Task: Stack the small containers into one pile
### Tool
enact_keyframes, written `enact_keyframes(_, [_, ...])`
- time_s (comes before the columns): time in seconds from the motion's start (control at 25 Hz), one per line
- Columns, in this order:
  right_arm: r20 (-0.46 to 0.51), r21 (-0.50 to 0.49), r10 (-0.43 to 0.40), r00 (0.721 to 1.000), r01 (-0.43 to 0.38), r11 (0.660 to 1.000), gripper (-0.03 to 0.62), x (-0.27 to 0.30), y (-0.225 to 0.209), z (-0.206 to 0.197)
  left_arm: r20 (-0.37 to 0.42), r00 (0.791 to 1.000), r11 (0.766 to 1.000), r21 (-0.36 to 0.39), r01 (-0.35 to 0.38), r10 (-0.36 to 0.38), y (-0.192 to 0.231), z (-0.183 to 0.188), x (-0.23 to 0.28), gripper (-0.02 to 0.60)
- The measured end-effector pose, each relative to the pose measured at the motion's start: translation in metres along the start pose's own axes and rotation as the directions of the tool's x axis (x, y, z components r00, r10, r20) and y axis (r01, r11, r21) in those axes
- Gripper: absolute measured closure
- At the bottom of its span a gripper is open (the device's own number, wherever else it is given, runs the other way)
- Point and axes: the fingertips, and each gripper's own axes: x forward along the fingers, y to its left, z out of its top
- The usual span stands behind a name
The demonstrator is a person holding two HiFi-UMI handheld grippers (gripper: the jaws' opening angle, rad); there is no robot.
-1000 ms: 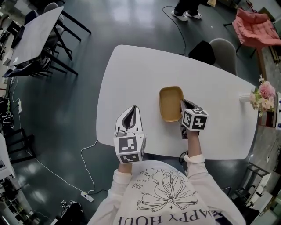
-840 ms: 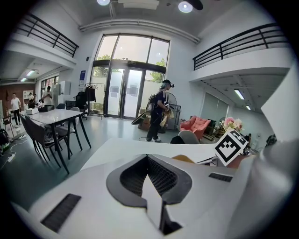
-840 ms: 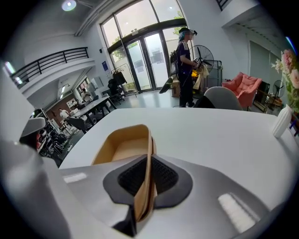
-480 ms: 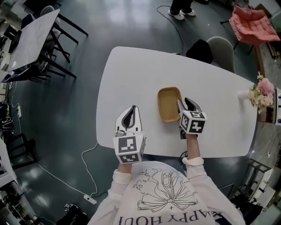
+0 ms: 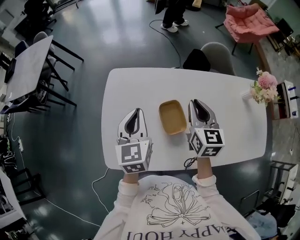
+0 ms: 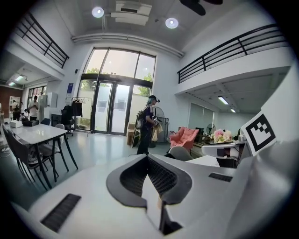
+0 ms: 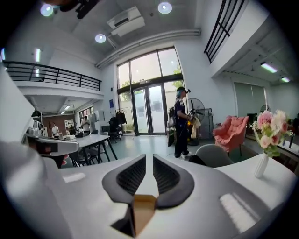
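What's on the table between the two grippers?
A yellow container, seen in the head view, sits between the left gripper and the right gripper, whose empty jaws have just been closing.

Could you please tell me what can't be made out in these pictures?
- Whether the tan container is one piece or several nested: the head view looks straight down, so its own walls hide this.
- The same container is absent from both gripper views, which aim above it.
- Person: cut off by the head view's top edge, so only legs and shoes show.

The white table (image 5: pixel 140 89) carries 1 tan rectangular container (image 5: pixel 172 116) near its middle and 1 vase of pink flowers (image 5: pixel 261 88) at its right edge, well apart.
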Motion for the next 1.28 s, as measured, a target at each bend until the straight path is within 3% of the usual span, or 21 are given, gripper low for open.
enact_keyframes(0.48, [0.18, -0.012, -0.066, 0.981, 0.07, 0.998, 0.568, -0.041, 0.007, 0.068, 0.155, 0.984, 0.995, 0.062, 0.083, -0.092, -0.027, 0.078, -0.013, 0.575])
enact_keyframes(0.76, [0.237, -0.043, -0.081, 0.968, 0.094, 0.995, 0.579, -0.053, 0.012, 0.086, 0.177, 0.978, 0.993, 0.072, 0.095, -0.106, -0.031, 0.088, -0.018, 0.575])
enact_keyframes(1.28, [0.254, -0.038, -0.097, 0.962, 0.11, 0.993, 0.582, -0.061, 0.011, 0.09, 0.179, 0.977, 0.992, 0.076, 0.099, -0.112, -0.034, 0.088, -0.02, 0.575])
